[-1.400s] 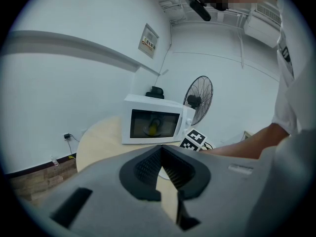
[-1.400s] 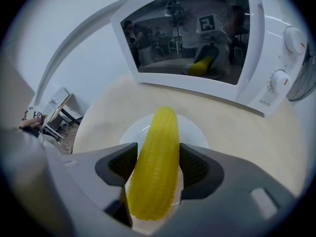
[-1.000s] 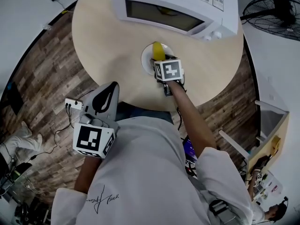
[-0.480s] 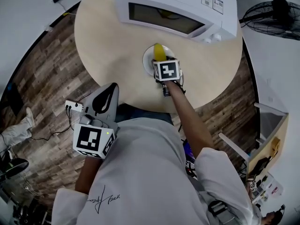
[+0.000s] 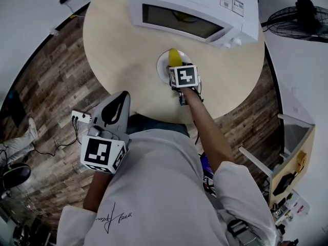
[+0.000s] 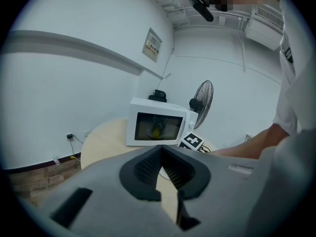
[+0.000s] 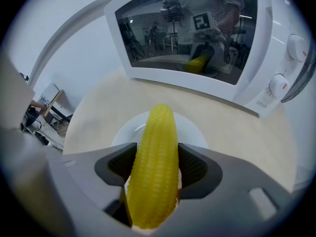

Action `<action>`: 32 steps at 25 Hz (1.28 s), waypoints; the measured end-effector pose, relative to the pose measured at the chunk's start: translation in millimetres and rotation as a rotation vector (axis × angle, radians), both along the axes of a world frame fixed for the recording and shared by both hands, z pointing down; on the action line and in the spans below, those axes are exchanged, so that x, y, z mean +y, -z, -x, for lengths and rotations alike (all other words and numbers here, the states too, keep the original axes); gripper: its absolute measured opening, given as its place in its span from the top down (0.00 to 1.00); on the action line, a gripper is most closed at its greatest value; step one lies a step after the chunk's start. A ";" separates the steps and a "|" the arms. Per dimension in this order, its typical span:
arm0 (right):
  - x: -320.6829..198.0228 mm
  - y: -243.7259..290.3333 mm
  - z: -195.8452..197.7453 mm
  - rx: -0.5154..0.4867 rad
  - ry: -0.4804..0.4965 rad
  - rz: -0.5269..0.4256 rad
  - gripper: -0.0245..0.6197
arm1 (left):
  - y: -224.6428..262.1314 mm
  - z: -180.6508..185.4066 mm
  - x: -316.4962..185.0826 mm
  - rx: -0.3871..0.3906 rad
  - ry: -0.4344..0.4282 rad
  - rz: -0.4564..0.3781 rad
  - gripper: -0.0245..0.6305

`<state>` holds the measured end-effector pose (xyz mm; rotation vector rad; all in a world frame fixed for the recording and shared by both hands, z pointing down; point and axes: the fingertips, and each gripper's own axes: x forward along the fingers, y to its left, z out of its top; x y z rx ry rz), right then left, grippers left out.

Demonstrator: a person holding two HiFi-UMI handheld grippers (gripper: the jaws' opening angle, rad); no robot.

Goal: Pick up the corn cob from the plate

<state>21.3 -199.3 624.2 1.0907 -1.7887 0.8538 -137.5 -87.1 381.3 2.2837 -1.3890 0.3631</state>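
A yellow corn cob (image 7: 158,132) stands lengthwise between the jaws of my right gripper (image 7: 157,168), which is shut on it, both pads pressed to its sides. Its far tip points at the microwave, above a small white plate (image 7: 193,130). In the head view the corn cob (image 5: 175,57) shows over the plate (image 5: 162,64), just beyond the right gripper (image 5: 177,66) and its marker cube. I cannot tell whether the cob still touches the plate. My left gripper (image 5: 122,95) hangs off the table near the person's body, jaws shut and empty (image 6: 160,163).
A white microwave (image 5: 195,9) with its door shut stands at the back of the round wooden table (image 5: 118,50), right behind the plate. A floor fan (image 5: 300,12) is at the far right. A power strip (image 5: 81,115) and cable lie on the wood floor at left.
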 end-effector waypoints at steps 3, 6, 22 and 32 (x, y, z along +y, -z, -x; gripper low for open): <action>0.2 0.5 0.6 -0.010 -0.005 0.003 0.54 | 1.4 0.2 0.4 -0.003 -0.003 -0.002 0.97; -0.1 1.1 0.5 -0.026 -0.010 0.008 0.54 | 2.8 -0.6 -0.1 -0.004 -0.004 -0.006 0.97; 1.6 7.8 -4.4 -0.042 -0.028 0.006 0.54 | 6.5 -2.6 1.2 0.003 -0.014 -0.019 0.97; 0.2 14.2 -3.6 -0.054 -0.031 -0.007 0.54 | 8.1 0.0 1.1 0.005 -0.016 -0.025 0.97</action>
